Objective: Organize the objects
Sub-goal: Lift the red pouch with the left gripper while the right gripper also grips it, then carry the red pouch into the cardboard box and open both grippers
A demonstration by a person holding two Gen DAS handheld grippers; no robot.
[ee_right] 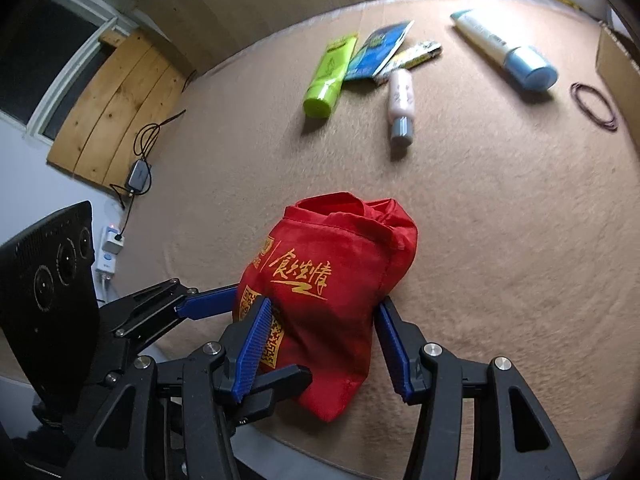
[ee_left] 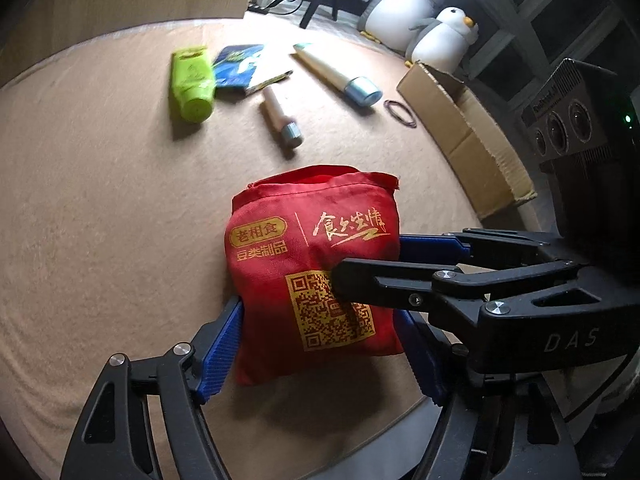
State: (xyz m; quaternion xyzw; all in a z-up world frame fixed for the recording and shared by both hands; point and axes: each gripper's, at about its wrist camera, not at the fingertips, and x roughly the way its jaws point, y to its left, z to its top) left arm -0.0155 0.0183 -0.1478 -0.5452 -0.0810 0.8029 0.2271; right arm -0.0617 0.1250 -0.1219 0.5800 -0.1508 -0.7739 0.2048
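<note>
Bottom of red bag (ee_left: 316, 276) is hidden behind my own fingers in both views; QR print is partly covered by the right gripper (ee_left: 360, 264) crossing in from 3 o'clock in the left wrist view. Can't tell what's inside the bag, its mouth is slumped over.

The bag sits near the table (ee_left: 100, 200) edge closest to me. Open beige surface at 9 and 12 o'clock of the bag. Cardboard box (ee_left: 464, 132) lies along the edge at 2 o'clock, cut off at frame right in the right wrist view.

Left gripper (ee_left: 320, 352): blue fingers on either side of the bag's lower half, pressed into the fabric, pinching it. Right gripper (ee_right: 324, 344): fingers straddle the same bag; contact on both sides looks like a pinch too.

Beyond the bag at 12 o'clock, well apart: green tube (ee_left: 192, 84), blue packet (ee_left: 236, 64) touching it, small pink bottle (ee_left: 280, 116), and white tube with blue cap (ee_left: 340, 74). A hair band (ee_left: 400, 113) lies just beside the box. Two penguin plushies (ee_left: 416, 4) sit off the table at 1 o'clock.
</note>
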